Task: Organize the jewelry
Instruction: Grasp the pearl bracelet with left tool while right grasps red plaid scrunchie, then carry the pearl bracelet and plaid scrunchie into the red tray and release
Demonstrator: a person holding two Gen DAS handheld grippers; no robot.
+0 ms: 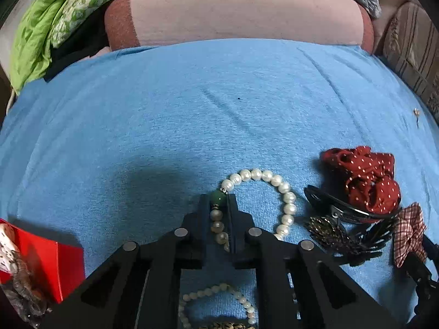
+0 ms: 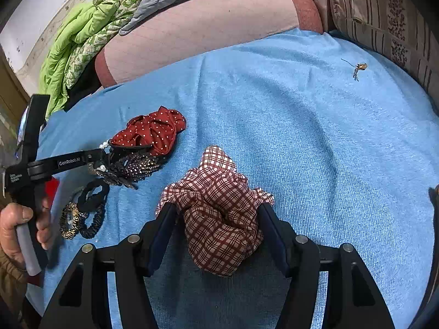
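In the left wrist view my left gripper is shut on a pearl bracelet, pinching it at its green bead on the blue cloth. The rest of the bracelet curves off to the right. In the right wrist view my right gripper holds a red-and-white plaid scrunchie, which bulges between both fingers just above the cloth. The left gripper shows at the left of that view, held by a person's hand. The plaid scrunchie also appears at the left wrist view's right edge.
A red polka-dot scrunchie, a black claw clip and a beaded clip lie together. Dark and leopard hair ties lie nearer. A red box stands at left. A small earring lies far right. A pink pillow is behind.
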